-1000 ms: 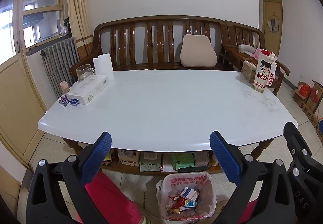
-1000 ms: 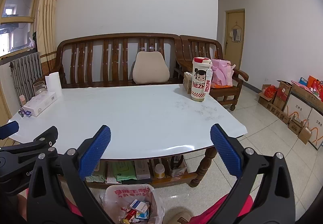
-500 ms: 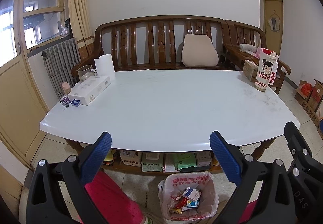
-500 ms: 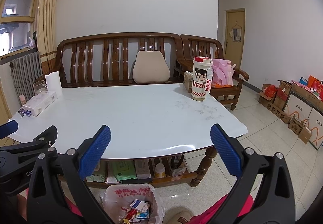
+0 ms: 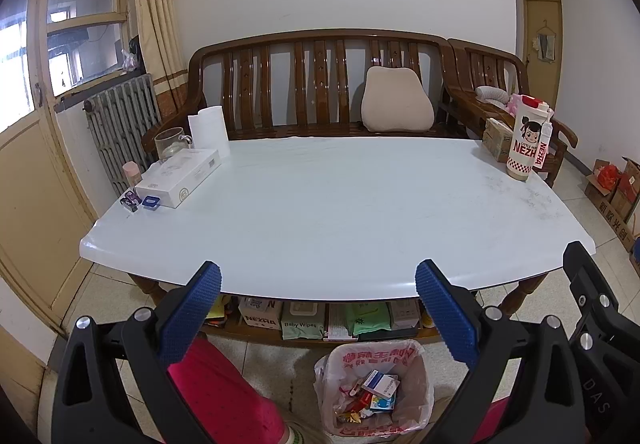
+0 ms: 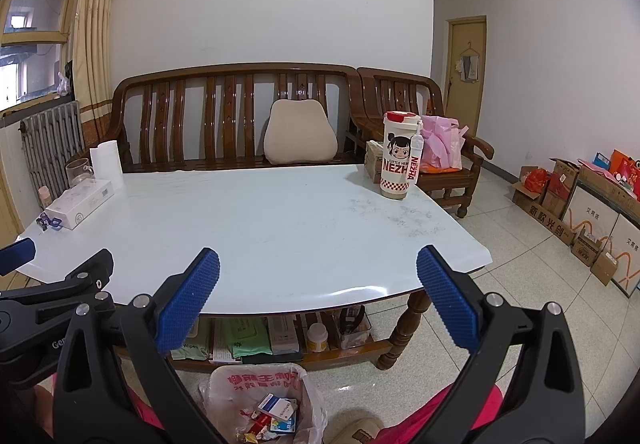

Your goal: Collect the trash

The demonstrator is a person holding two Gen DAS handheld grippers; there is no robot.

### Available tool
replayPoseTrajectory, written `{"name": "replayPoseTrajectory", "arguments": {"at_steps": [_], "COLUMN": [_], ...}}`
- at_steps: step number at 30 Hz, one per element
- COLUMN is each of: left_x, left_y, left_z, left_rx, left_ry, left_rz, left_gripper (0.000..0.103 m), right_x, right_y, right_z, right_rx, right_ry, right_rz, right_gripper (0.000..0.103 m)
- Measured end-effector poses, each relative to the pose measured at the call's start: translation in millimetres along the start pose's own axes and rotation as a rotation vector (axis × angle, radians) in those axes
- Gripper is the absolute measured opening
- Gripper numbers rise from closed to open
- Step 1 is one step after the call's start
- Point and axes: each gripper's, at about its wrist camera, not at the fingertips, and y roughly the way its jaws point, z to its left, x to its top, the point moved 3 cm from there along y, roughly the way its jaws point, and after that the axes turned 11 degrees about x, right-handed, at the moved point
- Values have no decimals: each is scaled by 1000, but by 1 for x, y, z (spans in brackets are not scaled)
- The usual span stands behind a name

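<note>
Trash [image 5: 372, 392], a jumble of small cartons and bright wrappers, fills one bag-lined bin [image 5: 420, 364] on the floor below the near edge of the white table [image 5: 320, 212]. Two grippers, left gripper [image 5: 318, 290] and right gripper [image 6: 318, 290], hover above it, jaws wide and empty.

Left gripper [image 5: 318, 288] spread wide and empty, right gripper [image 6: 318, 276] likewise, side by side, level

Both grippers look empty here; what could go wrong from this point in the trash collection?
The tall Nezha cup stands near the table corner; a reach past it might topple it. The small items by the white box sit at the edge and could be knocked off. The bin bag rim sags, so drops may miss.
</note>
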Motion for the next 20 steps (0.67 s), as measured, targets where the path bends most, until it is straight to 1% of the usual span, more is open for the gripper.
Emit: {"name": "replayPoseTrajectory", "arguments": {"at_steps": [4, 9, 12, 14, 16, 18, 20], "left_x": [-1, -3, -3, -3, -3, -3, -3], "left_y": [3, 7, 8, 8, 6, 4, 4], "left_z": [1, 1, 0, 0, -2, -3, -3], "left_rx": [0, -41, -44, -32, 2, 19, 18], "left_ry": [-1, -2, -1, 4, 11, 12, 11], "left_rz": [15, 38, 42, 35, 13, 0, 1], "left_gripper": [95, 95, 95, 95, 95, 95, 95], "right_x": [-2, -3, -2, -2, -1, -1, -1], "right_y": [2, 3, 3, 3, 4, 4, 4], "right_z": [0, -1, -1, -1, -1, -1, -2], "right_rx": [-1, 3, -1, -1, -1, 1, 3], "right_ry": [0, 7, 3, 1, 1, 1, 3], "right_rz": [5, 9, 10, 11, 12, 13, 12], "right_gripper": [97, 97, 97, 97, 97, 97, 97]}}
